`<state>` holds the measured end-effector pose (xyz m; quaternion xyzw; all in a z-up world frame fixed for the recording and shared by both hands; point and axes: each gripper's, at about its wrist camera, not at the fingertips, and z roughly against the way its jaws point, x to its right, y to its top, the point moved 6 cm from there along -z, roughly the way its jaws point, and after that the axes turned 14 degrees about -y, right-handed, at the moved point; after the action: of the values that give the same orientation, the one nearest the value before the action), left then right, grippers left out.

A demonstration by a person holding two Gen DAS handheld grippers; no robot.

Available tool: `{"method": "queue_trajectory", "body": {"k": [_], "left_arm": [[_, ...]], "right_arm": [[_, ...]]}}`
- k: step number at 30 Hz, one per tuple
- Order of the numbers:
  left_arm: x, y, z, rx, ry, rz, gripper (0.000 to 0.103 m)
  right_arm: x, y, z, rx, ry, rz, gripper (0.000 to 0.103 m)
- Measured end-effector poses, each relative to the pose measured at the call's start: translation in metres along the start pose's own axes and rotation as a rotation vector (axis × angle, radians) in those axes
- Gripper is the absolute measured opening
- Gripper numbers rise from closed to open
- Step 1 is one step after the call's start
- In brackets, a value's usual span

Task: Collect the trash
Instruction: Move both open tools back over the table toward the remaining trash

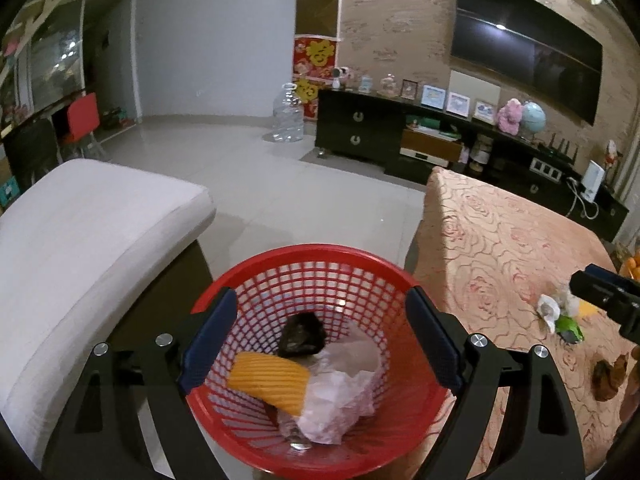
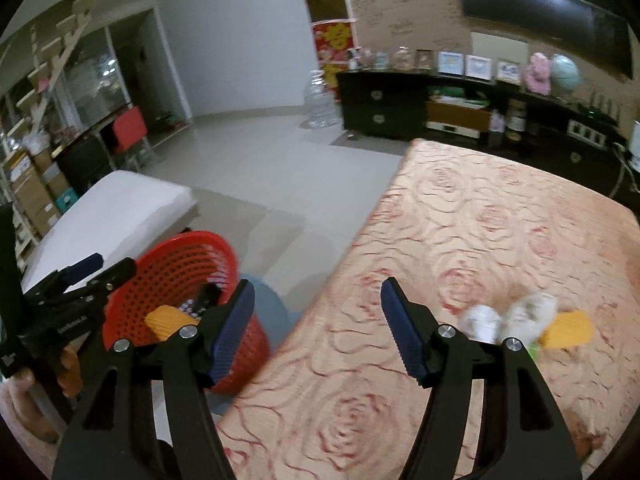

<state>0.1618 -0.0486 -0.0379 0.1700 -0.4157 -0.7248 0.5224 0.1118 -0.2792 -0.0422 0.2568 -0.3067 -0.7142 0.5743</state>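
A: Nearest in the lower frame, the left hand-held gripper (image 1: 320, 344) hangs wide open and empty above the red basket (image 1: 400, 276).

B: And the right hand-held gripper (image 2: 318, 328)?

A: Spread wide, empty, over the worktop (image 2: 480, 216); crumpled trash (image 2: 508, 316) lies right of it.

Dim, warm indoor lighting in both fisheye views, with black vignetting at the corners and straight lines bowed toward the edges. A ceiling-light glare spot sits on the television (image 1: 528, 46) at upper right. The right wrist view is motion-blurred, smearing the tablecloth (image 2: 480, 240) pattern; the left wrist view is sharper.
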Motion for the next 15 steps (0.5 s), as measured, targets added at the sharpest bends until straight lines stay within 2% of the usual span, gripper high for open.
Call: {"method": "queue_trajectory", "body": {"k": [10,15], "left_arm": [[0.046,-0.002,-0.005,0.001,-0.056,-0.071,0.083],[0.074,-0.006,-0.007,-0.005,-0.094,-0.123,0.083]], "right_arm": [[0.076,-0.019,0.029,0.027,-0.135,-0.064,0.066],[0.116,-0.038,0.045,0.022,-0.178,-0.141,0.07]]}}
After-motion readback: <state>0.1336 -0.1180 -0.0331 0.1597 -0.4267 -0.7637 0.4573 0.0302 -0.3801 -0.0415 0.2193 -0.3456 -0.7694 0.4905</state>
